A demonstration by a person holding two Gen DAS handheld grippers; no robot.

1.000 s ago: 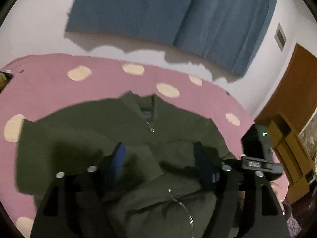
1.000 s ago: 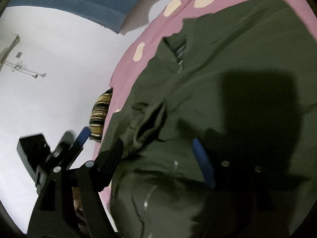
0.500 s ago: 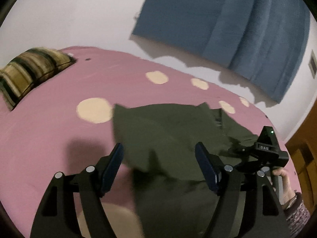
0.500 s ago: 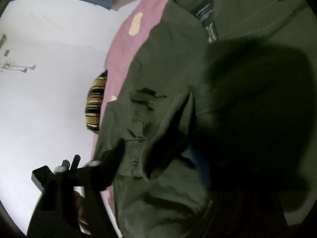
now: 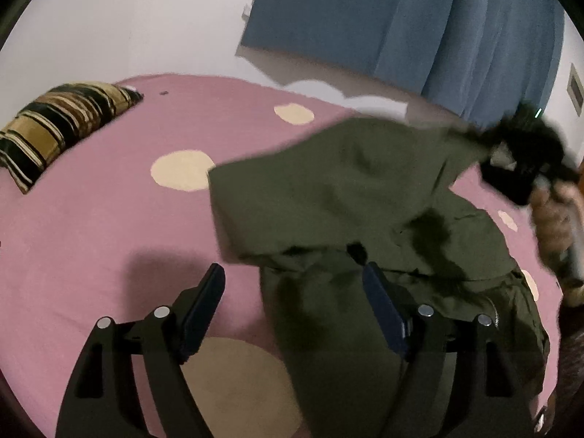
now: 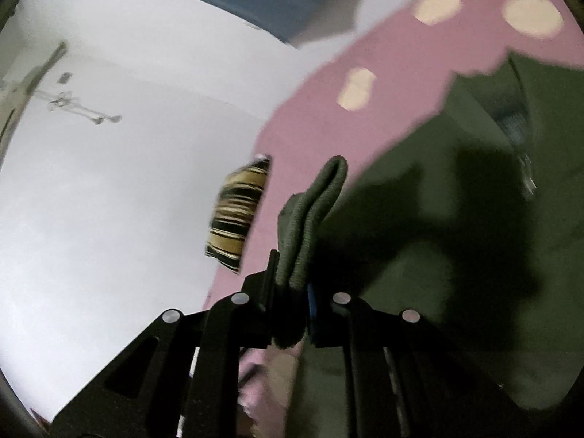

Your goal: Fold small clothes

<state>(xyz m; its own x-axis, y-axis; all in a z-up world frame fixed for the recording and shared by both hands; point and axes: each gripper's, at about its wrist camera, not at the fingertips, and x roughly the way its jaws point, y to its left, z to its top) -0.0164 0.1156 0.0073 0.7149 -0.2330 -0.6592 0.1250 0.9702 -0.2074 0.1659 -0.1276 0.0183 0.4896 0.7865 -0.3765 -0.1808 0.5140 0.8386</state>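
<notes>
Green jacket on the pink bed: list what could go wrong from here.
1. The right gripper pinches only the ribbed cuff of the green jacket; it may slip as the sleeve is lifted.
2. The left gripper is open, pinning nothing, so the whole jacket might drag across the bedspread.

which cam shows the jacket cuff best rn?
Right wrist: the ribbed cuff fills the centre, pinched in the shut right tool. Left wrist shows only the jacket body and a blurred, lifted sleeve; the cuff itself isn't distinguishable.
</notes>
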